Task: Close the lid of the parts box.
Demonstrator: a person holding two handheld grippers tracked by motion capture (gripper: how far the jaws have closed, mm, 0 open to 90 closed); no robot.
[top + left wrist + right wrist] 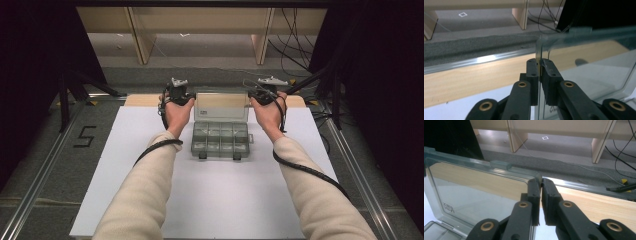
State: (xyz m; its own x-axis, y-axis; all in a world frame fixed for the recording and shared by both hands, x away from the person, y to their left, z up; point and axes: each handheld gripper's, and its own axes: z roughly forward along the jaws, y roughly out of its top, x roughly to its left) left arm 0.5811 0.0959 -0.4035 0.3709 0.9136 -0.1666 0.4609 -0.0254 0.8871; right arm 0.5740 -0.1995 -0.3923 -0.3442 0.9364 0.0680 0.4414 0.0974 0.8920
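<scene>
At near edge of high view, two forearms in cream sleeves [145,195] coming in from bottom, reaching fwd over white table sheet [215,200], w/ black coiled cables running along both wrists. Mid-table, lying flat: clear organiser box [220,139], compartment tray w/ two rows of small cells, two latches at its near edge, roughly centred btwn the hands. Standing up from tray's far edge: transparent lid [221,106], raised near upright, small label showing near its left top corner.

At lid's left edge, left gripper [178,97] pinching the clear panel; in left gripper view [540,67] black jaws sitting nearly together w/ thin lid edge [539,50] clamped btwn pads. At lid's right edge, right gripper [263,94] doing same; in right gripper view [541,187] jaws closing on lid's rounded top corner [535,176], pads pressing plastic, lid panel [474,192] stretching off to the left w/ printed mark low down.

Beyond lid, running left-right: strip of bare wooden tabletop [140,100] at sheet's far edge, then metal rail and grey carpet [210,75]. Farthest back: wooden shelf uprights [142,45] and loose black cables [295,45] at far right.
</scene>
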